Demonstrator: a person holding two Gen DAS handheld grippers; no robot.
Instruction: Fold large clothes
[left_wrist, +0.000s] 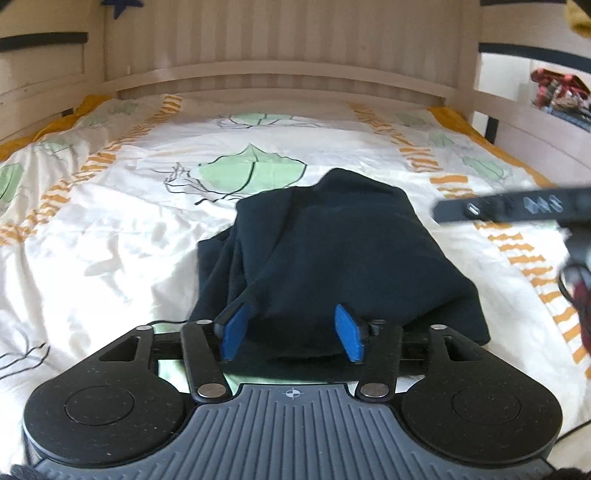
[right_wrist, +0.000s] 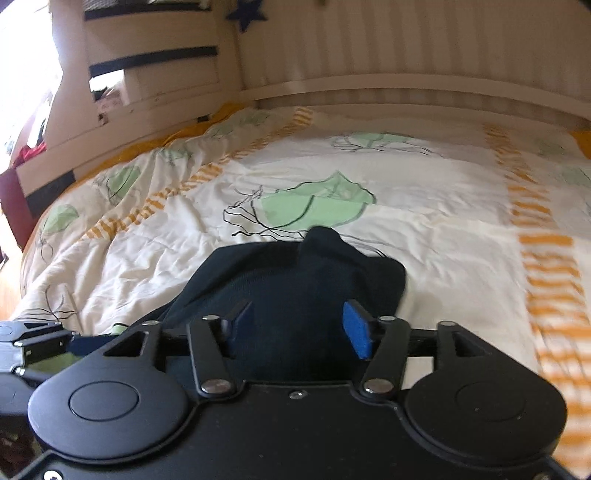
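Observation:
A dark navy garment (left_wrist: 332, 251) lies folded in a thick bundle on the bed, also in the right wrist view (right_wrist: 295, 280). My left gripper (left_wrist: 291, 332) is open, its blue pads (left_wrist: 234, 332) spread over the bundle's near edge, holding nothing. My right gripper (right_wrist: 299, 330) is open too, its blue pads (right_wrist: 358, 334) either side of the garment's near part. The right gripper's body shows blurred at the right of the left wrist view (left_wrist: 517, 208). The left gripper's body shows at the left edge of the right wrist view (right_wrist: 29, 347).
The bed carries a cream cover (left_wrist: 129, 221) with green leaves and orange stripes. A pale wooden headboard (left_wrist: 277, 74) stands behind. Shelves are at the left (right_wrist: 147, 74) and coloured clutter sits at the right (left_wrist: 557, 90).

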